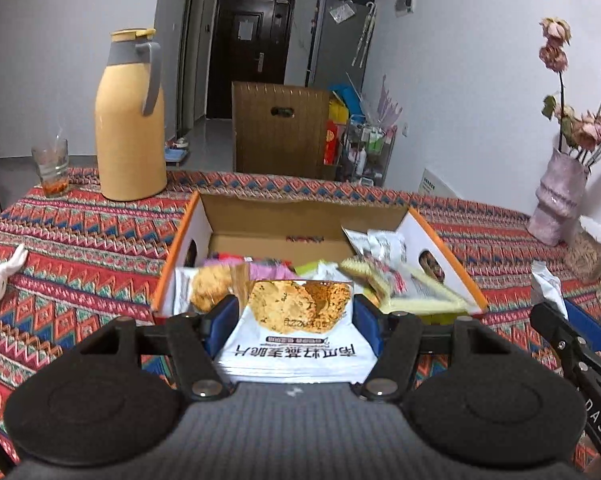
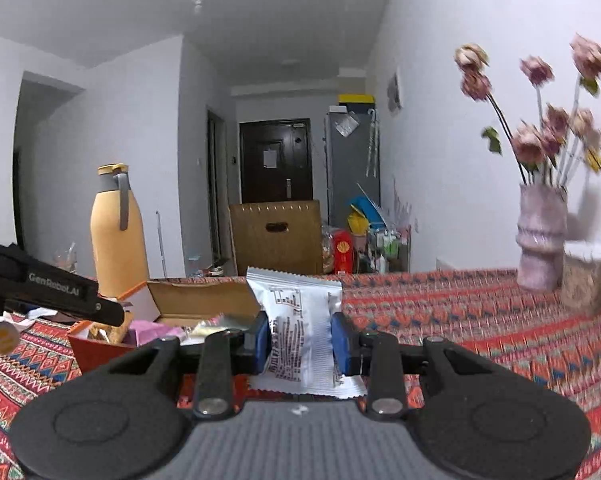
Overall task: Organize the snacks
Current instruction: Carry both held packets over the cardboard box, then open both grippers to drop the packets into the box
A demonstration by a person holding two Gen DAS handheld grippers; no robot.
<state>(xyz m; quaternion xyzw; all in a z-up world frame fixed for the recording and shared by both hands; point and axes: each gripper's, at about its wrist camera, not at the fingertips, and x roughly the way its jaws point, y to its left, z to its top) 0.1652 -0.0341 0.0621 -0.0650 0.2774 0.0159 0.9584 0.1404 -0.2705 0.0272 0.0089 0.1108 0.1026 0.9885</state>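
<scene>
My left gripper is shut on a white cracker packet with a cookie picture, held flat just before the near edge of an open cardboard box. The box has orange-edged flaps and holds several snack packets. In the right wrist view my right gripper is shut on a white and silver snack packet that stands upright between the blue pads, above the tablecloth. The box lies to its left, and the left gripper's body reaches in from the left edge.
A patterned red tablecloth covers the table. A yellow thermos jug and a glass stand at the back left. A pink vase with flowers stands at the right, a white jar beside it. A brown chair back rises behind the table.
</scene>
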